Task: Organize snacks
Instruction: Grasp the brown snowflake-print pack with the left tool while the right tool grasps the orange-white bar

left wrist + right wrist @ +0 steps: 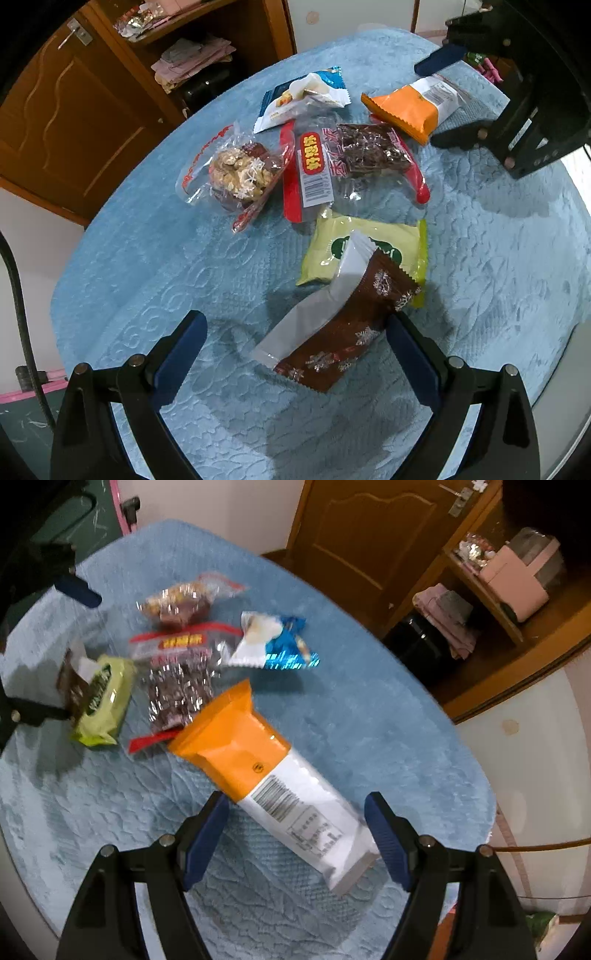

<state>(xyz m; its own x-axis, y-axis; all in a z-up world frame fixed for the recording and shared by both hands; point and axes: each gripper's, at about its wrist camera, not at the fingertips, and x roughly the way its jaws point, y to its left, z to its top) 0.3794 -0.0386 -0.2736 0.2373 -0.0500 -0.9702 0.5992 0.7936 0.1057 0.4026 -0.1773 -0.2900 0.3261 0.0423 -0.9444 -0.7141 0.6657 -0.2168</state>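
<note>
Below, both open tools straddle snack packets [273, 775].

Brown snack packet [340, 328] lies between open hand-held gripper [295, 354] fingers (untouched).

A wooden door [70, 122] stands beside wooden shelves [517, 602] and pale walls [524, 768].

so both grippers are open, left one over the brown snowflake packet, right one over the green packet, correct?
One thing is off: the right gripper is over the orange and white packet, not the green packet, as the right wrist view shows. The rest stands: both grippers are open, and the left gripper is over the brown snowflake packet.
</note>
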